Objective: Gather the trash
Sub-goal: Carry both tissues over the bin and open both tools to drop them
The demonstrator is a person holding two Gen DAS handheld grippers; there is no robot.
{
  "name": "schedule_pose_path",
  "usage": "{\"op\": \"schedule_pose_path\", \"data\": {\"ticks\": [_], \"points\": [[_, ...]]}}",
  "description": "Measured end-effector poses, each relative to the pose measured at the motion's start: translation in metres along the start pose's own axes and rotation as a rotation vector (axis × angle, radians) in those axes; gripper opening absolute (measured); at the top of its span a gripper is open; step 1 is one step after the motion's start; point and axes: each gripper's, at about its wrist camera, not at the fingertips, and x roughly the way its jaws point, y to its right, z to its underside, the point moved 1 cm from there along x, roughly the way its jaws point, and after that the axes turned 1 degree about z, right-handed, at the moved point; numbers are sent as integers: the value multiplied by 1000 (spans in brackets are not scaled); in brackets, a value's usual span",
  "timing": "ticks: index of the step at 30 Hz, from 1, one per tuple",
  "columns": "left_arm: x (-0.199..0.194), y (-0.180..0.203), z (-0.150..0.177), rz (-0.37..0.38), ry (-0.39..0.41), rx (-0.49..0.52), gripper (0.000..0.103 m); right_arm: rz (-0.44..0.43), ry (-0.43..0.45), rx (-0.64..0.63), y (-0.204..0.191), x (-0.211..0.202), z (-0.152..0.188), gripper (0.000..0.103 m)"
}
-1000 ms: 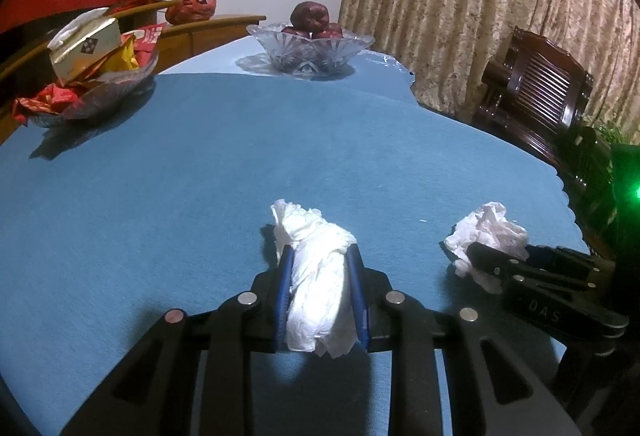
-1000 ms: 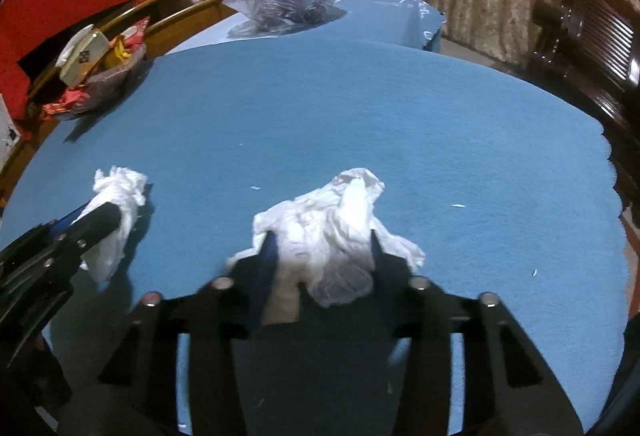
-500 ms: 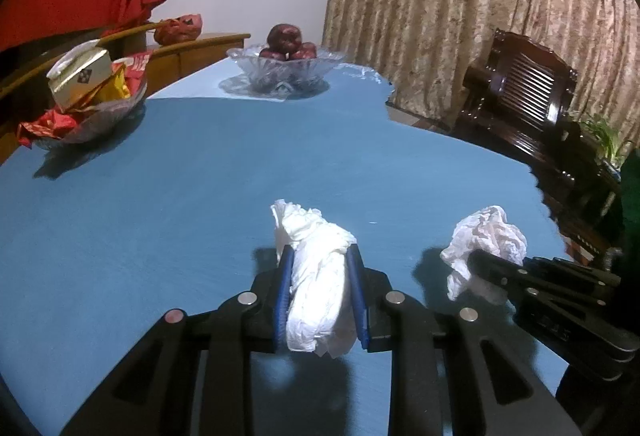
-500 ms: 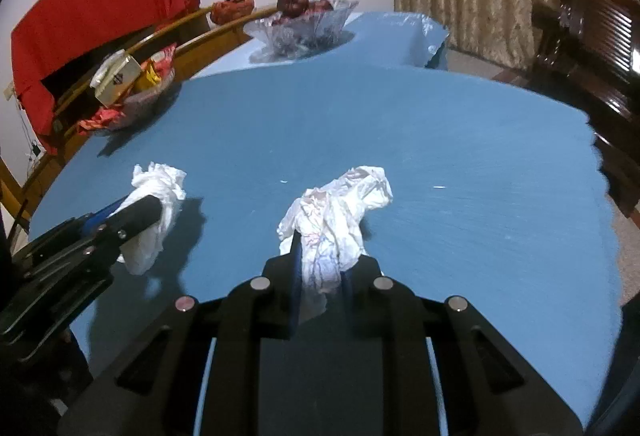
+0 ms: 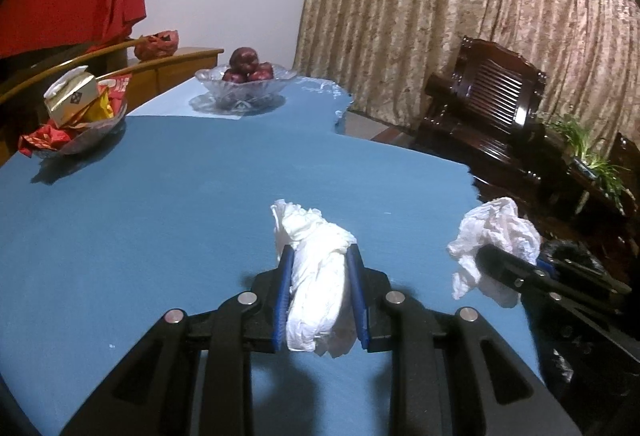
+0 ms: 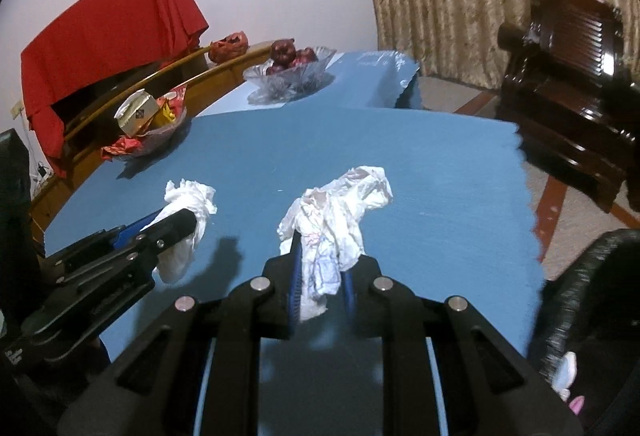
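Tissue wads [image 5: 316, 284] [image 6: 328, 236], one pinched in each closed tool [image 5: 320, 296] [image 6: 320, 276], could slip free above the counter [image 5: 160, 215] if loose tails tear.

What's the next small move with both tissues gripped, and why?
Probably carry both away from the table toward a bin; none is in view. The left gripper clamps one crumpled tissue, the right gripper another, both lifted clear.
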Motion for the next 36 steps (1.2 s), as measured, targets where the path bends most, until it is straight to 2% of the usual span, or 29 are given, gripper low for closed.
{"op": "schedule_pose_path", "data": {"ticks": [7,20,26,36], "points": [[-28,34,5,27,21,34,26,43,34,-6,13,-54,12,16],[-65,113,15,133,41,118,26,133,85,30,53,-135,36,16],[-70,149,21,181,37,147,26,193,109,66,84,-165,47,16],[-60,209,34,273,11,209,26,290,110,132,134,-193,72,16]]}}
